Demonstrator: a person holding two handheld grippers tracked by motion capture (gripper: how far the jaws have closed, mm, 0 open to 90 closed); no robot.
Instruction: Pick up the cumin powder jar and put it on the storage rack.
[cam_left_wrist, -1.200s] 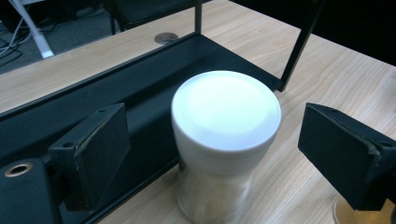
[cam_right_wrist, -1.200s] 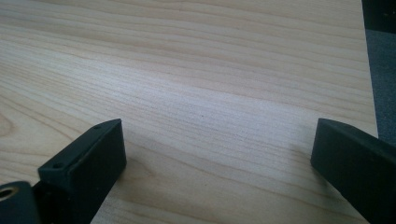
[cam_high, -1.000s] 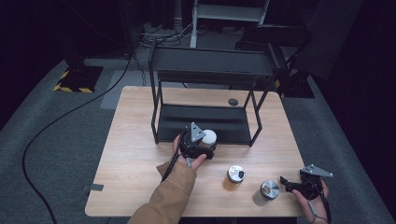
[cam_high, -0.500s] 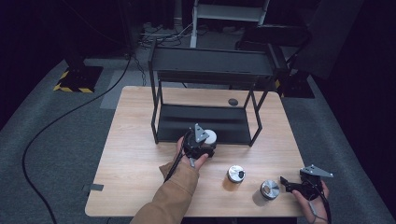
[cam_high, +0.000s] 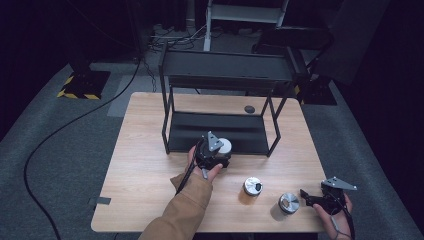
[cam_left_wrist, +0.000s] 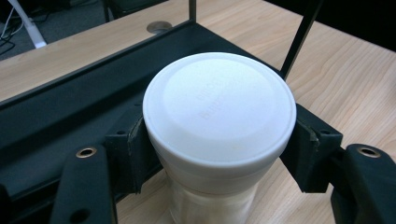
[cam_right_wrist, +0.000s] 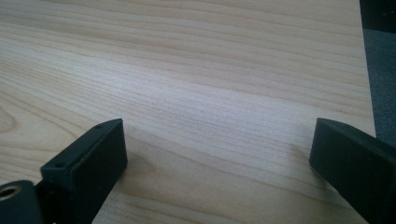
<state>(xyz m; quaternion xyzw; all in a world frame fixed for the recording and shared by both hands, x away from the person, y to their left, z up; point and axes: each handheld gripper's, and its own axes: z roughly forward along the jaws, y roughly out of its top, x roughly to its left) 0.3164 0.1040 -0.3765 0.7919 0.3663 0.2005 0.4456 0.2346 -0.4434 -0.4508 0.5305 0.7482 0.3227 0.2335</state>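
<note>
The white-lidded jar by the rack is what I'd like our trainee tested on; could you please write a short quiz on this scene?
1. True or false: the left tool is shut on the white-lidded jar.
2. Which stands nearer the right tool: A, the silver-topped can, or B, the can with a dark mark on its lid?
3. On what does the black rack stand?

Key
1. True: in the left gripper view both pads press the jar's sides just under the lid.
2. A.
3. The wooden table.
</note>
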